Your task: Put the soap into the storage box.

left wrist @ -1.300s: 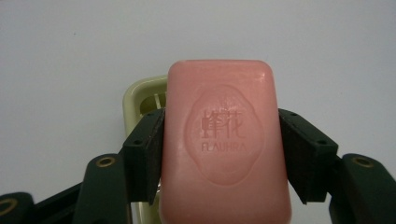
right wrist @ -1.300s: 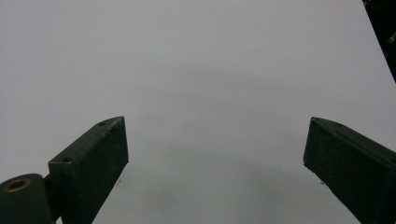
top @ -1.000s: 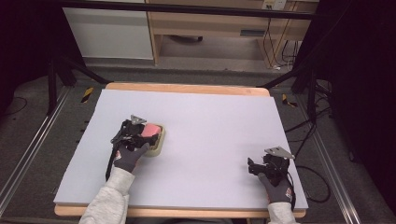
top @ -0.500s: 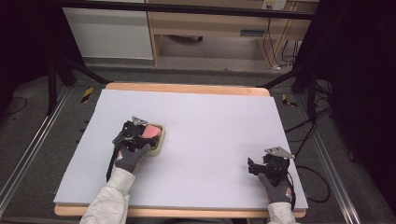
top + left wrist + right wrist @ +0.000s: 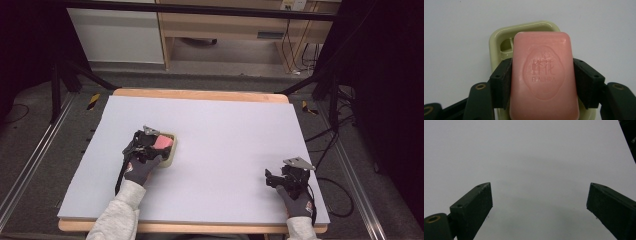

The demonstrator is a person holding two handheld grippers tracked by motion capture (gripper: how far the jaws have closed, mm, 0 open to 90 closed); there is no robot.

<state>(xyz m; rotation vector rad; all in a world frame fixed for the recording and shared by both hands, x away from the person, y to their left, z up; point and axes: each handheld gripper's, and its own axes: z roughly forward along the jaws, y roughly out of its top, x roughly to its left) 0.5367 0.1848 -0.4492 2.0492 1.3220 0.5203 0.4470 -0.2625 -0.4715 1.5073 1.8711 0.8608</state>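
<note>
The pink rectangular bar of soap (image 5: 544, 77) carries the one marking that can be read. Pressed into an oval, scalloped medallion on its top face are two Chinese characters, 蜂花, and just beneath them a line of small Latin capitals that looks like "FLAUHRA", though the shallow embossing leaves some letters uncertain.

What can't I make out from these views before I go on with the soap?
- Whether the soap rests in the soap dish or is lifted clear: in the left gripper view the bar covers most of the dish.
- Near end of the bar: cut off by that view's bottom edge.
- Soap in the high view: small, partly behind the left hand-held gripper.
- Anything under the right hand-held gripper: hidden by it.
</note>
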